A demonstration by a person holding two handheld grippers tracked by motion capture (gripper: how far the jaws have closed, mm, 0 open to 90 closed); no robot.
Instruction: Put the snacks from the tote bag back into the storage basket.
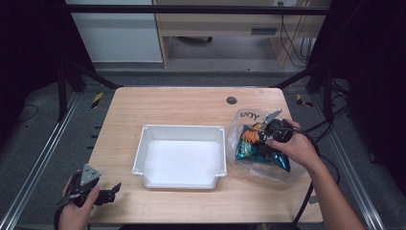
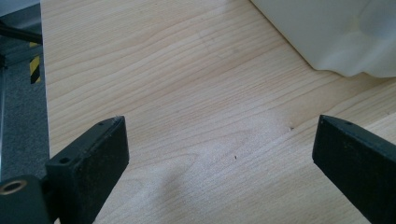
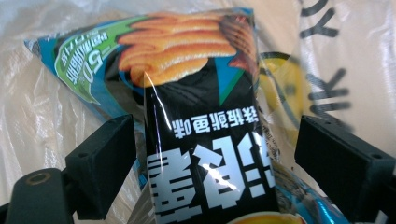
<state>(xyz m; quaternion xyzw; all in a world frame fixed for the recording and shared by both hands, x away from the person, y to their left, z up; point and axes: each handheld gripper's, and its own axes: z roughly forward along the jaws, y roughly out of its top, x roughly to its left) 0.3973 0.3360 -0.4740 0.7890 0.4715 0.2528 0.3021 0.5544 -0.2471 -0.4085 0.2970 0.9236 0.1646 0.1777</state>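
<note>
While the left gripper (image 1: 111,190) waits with its jaws wide over bare wooden table (image 1: 182,103), I count one white tray (image 1: 181,156) and one clear plastic bag (image 1: 246,120) of snack packets. The right gripper (image 3: 215,154) stands open, a black crisp packet (image 3: 205,154) between its jaws, apparently ungripped.

I'm seeing a black and blue snack packet (image 3: 205,154) showing orange chips, a white tray (image 1: 182,158), and pale wood-grain table (image 1: 191,103).
</note>
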